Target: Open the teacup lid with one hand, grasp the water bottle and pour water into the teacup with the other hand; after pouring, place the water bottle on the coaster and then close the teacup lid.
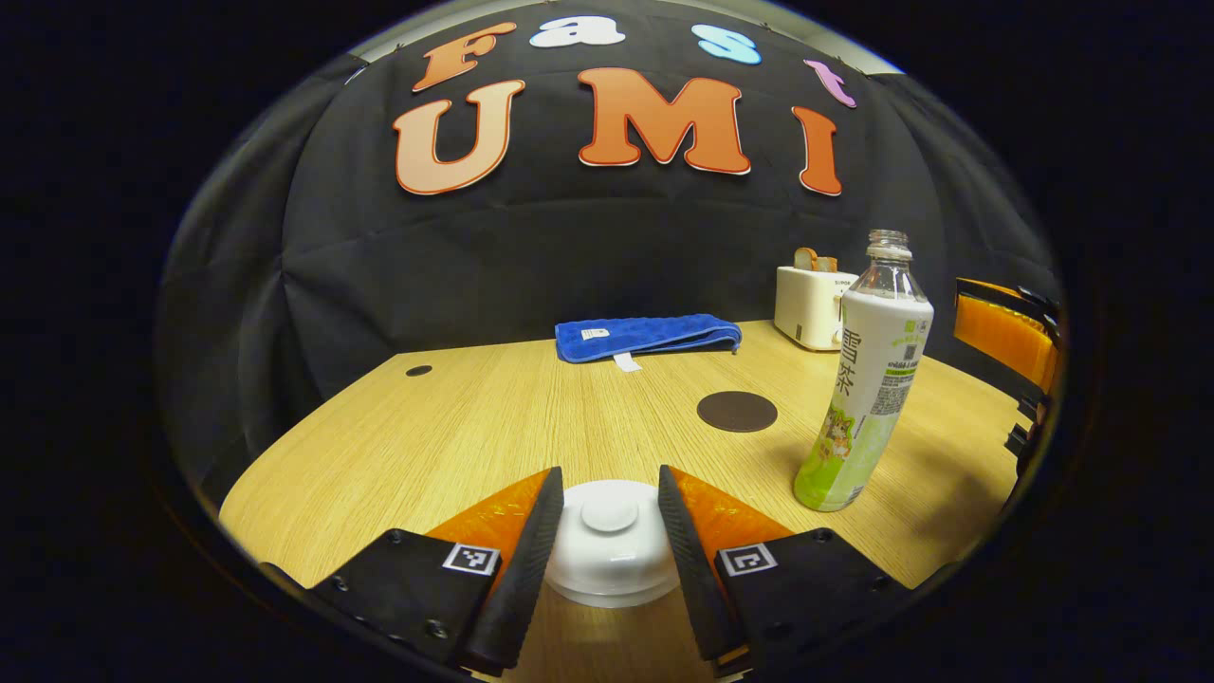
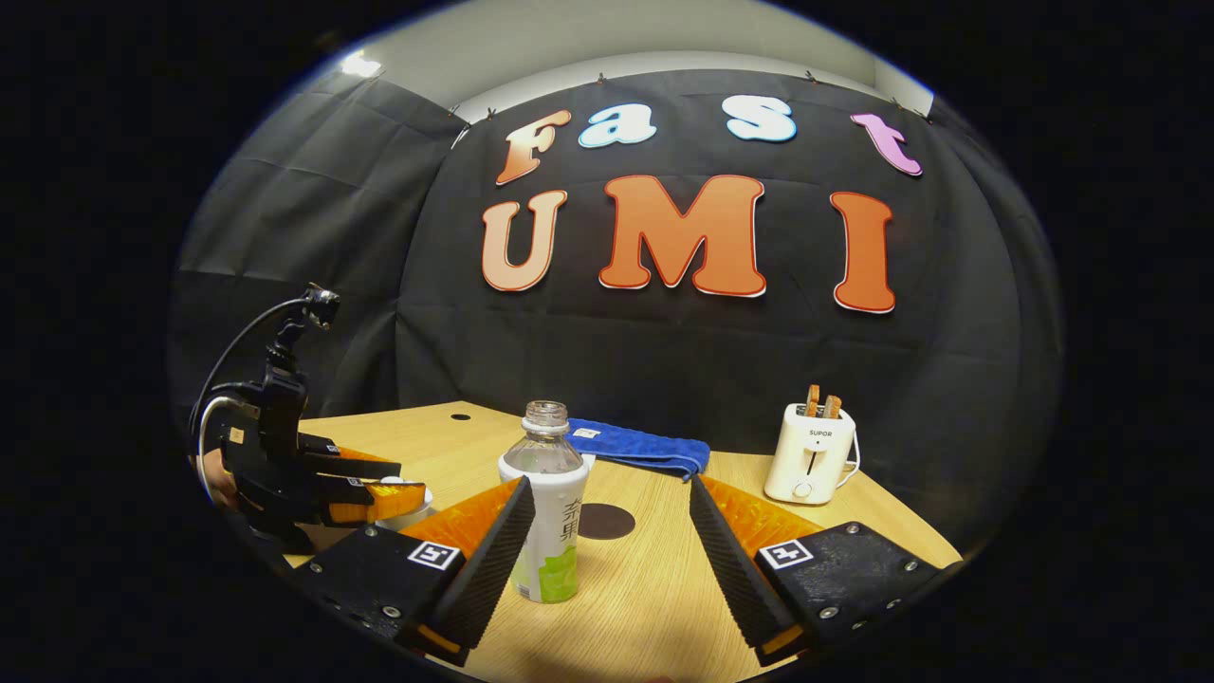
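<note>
Step in hand, by my judgement: lid removal. The left hand-held gripper (image 1: 610,550) stands spread on either side of the teacup lid (image 1: 610,531), fingers close beside its rim, contact not confirmed; the lid sits on the cup. The right hand-held gripper (image 2: 607,550) is released and holds nothing. The water bottle (image 2: 548,507), uncapped and upright on the counter (image 1: 493,417), stands near its left finger. The coaster (image 1: 737,411) lies bare behind. Next move calls for closing squarely on the lid, then lifting straight.

White lidded teacup (image 1: 610,541), uncapped bottle (image 1: 865,379) upright, dark coaster (image 1: 737,411)
</note>
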Available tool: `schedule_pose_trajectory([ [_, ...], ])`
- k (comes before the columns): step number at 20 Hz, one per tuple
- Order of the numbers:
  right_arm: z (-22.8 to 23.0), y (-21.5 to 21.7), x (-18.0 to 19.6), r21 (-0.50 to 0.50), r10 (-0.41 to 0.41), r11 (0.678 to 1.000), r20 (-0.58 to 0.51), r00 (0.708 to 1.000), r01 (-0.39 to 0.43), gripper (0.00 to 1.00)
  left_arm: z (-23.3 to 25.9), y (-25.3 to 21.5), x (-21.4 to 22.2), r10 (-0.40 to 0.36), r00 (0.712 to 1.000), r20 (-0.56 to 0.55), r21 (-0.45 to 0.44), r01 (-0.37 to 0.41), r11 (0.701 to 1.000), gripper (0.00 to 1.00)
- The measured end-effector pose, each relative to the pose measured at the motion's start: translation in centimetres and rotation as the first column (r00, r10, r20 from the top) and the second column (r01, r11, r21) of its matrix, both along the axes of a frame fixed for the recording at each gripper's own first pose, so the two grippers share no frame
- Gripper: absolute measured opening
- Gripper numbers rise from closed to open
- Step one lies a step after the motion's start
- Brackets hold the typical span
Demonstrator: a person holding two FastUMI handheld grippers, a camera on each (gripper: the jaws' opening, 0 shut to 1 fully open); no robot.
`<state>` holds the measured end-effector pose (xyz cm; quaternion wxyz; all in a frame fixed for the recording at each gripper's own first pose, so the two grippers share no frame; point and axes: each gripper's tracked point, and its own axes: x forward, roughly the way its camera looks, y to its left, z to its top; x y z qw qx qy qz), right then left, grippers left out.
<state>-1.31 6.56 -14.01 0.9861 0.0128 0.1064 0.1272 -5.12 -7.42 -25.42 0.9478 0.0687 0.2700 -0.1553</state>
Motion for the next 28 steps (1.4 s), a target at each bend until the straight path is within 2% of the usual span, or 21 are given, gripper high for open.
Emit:
schedule_pose_trajectory([
  [2,-0.2,0.3,0.0,0.002,0.007,1.0,-0.006,1.0,-0.007,0.99,0.4,0.1,-0.2,-0.006,1.0,0.002,0.013,0.006,1.0,0.46],
  [4,-0.3,0.5,0.0,-0.004,0.014,1.0,-0.011,1.0,-0.014,0.99,0.7,0.4,0.1,0.011,1.0,0.023,0.01,-0.012,1.0,0.46],
  [5,-0.4,0.6,-0.1,-0.008,0.018,1.0,-0.013,1.0,-0.018,0.99,0.6,0.3,0.4,0.016,1.0,0.023,-0.009,-0.016,1.0,0.35],
  [8,-0.9,1.4,-0.1,-0.02,0.033,0.999,-0.023,0.999,-0.034,0.98,0.6,0.7,0.3,0.022,0.999,0.025,-0.005,-0.022,1.0,0.34],
  [12,-1.8,2.8,0.2,-0.036,0.066,0.997,-0.041,0.997,-0.067,0.98,2.8,1.8,1.3,0.049,0.994,0.101,-0.014,-0.048,0.999,0.33],
  [21,-6.8,6.0,1.5,-0.055,0.09,0.993,-0.169,0.982,-0.101,0.98,5.1,7.1,1.9,0.162,0.971,0.175,-0.029,-0.16,0.987,0.34],
  [23,-7.7,6.7,1.8,-0.057,0.093,0.993,-0.199,0.976,-0.106,0.95,4.9,8.3,1.8,0.186,0.967,0.172,-0.03,-0.184,0.983,0.34],
  [25,-8.2,7.1,2.0,-0.065,0.086,0.993,-0.208,0.974,-0.101,0.88,5.0,9.5,1.7,0.205,0.963,0.173,-0.033,-0.203,0.979,0.34],
  [28,-7.8,7.6,2.1,-0.095,0.075,0.991,-0.199,0.977,-0.095,0.72,4.6,10.6,1.5,0.22,0.961,0.169,-0.04,-0.216,0.976,0.34],
])
